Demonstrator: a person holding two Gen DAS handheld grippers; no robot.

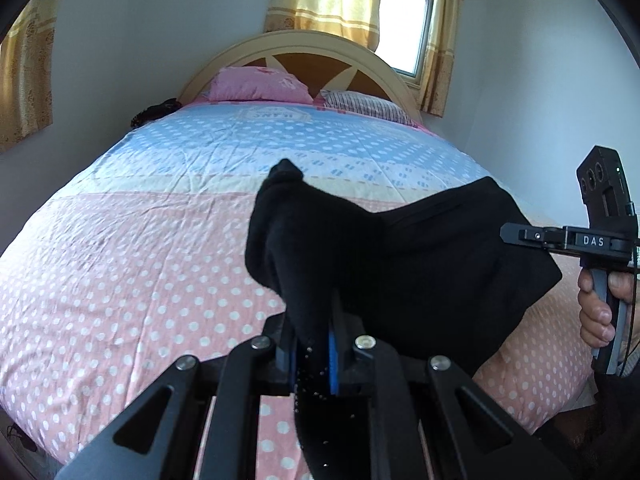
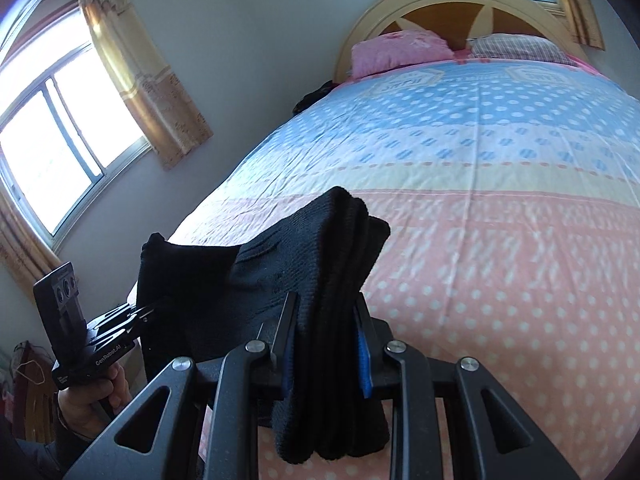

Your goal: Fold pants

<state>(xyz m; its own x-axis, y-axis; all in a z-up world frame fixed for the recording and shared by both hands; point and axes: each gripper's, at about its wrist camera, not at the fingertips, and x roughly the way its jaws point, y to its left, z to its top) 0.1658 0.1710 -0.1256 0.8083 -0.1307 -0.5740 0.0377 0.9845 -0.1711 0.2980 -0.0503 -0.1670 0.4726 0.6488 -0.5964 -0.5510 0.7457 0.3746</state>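
My fingers (image 1: 334,344) on both the left gripper (image 1: 314,354) and right gripper (image 2: 326,344) are clamped on the black pants (image 1: 400,248), held above the near end of the bed (image 1: 140,240). I fear the thick bunched layers could slip out unevenly.

Both claws are matte black linkage frames with silver round-head screws at the joints and blue pads inside the fingers. The right claw (image 1: 520,236) carries white "DAS" lettering; the left claw (image 2: 138,316) reads "GenRobot.AI". Bare-skinned hands grip the handles.
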